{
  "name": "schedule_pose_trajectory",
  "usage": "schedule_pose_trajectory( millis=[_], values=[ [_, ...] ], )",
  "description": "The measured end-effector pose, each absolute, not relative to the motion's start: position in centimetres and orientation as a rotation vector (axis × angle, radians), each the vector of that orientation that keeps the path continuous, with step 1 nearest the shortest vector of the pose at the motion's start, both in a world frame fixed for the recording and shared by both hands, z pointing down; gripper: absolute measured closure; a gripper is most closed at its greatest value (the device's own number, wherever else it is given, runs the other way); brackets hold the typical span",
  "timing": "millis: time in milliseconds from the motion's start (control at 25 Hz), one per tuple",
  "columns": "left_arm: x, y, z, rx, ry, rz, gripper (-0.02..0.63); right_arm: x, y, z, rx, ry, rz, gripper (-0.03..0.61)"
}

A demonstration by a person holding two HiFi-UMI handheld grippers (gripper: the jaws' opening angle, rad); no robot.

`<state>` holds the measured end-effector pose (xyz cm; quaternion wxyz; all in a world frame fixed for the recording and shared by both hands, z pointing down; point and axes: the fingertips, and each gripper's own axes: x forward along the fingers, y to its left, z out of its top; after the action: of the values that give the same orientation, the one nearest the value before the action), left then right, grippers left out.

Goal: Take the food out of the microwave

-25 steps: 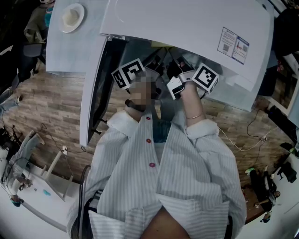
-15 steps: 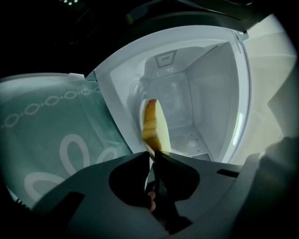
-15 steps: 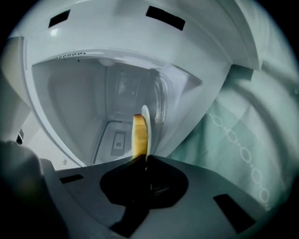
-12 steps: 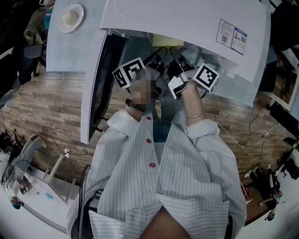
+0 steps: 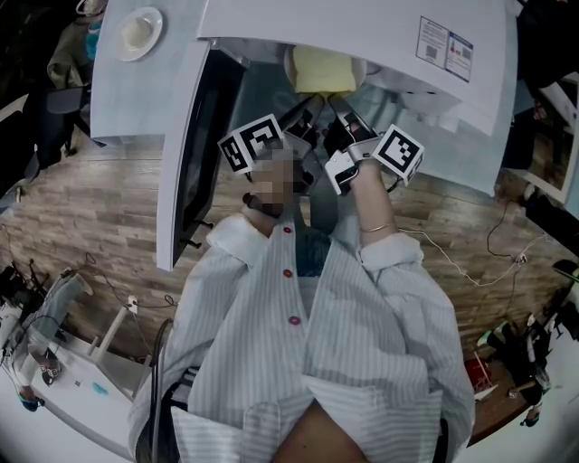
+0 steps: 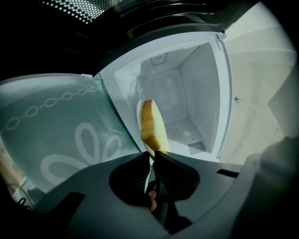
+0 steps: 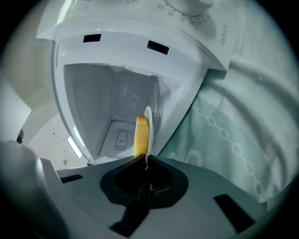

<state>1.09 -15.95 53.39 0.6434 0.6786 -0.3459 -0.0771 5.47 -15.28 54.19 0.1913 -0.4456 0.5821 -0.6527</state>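
A yellow piece of food [image 5: 323, 70] lies on a white plate [image 5: 291, 65] at the mouth of the open white microwave [image 5: 362, 27]. Both grippers hold the plate's near rim. My left gripper [image 5: 303, 116] is shut on the rim at the left, my right gripper [image 5: 341, 116] at the right. In the left gripper view the plate [image 6: 138, 114] and food [image 6: 152, 126] stand edge-on above the left gripper [image 6: 152, 156], before the empty cavity [image 6: 187, 93]. In the right gripper view the right gripper [image 7: 145, 161] pinches the plate [image 7: 148, 123] beside the food [image 7: 141, 135].
The microwave door [image 5: 194, 154] hangs open to the left of my left hand. A small white dish [image 5: 138, 33] sits on the table at the far left. A teal patterned cloth [image 7: 233, 149] covers the table beside the microwave. Cables lie on the wooden floor [image 5: 81, 208].
More of the yellow food and the plate now shows below the microwave's top edge in the head view. Both grippers stay in nearly the same place, still closed on the rim.
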Motion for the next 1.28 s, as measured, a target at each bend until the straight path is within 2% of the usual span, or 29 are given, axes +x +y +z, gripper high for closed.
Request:
schedule_pose_trajectory(
  millis=[1280],
  values=[
    [-0.5, -15.8, 52.4, 1.534, -0.985, -0.316, 0.574, 3.8, -16.2, 53.6, -1.024, 1.863, -1.893, 0.537]
  ],
)
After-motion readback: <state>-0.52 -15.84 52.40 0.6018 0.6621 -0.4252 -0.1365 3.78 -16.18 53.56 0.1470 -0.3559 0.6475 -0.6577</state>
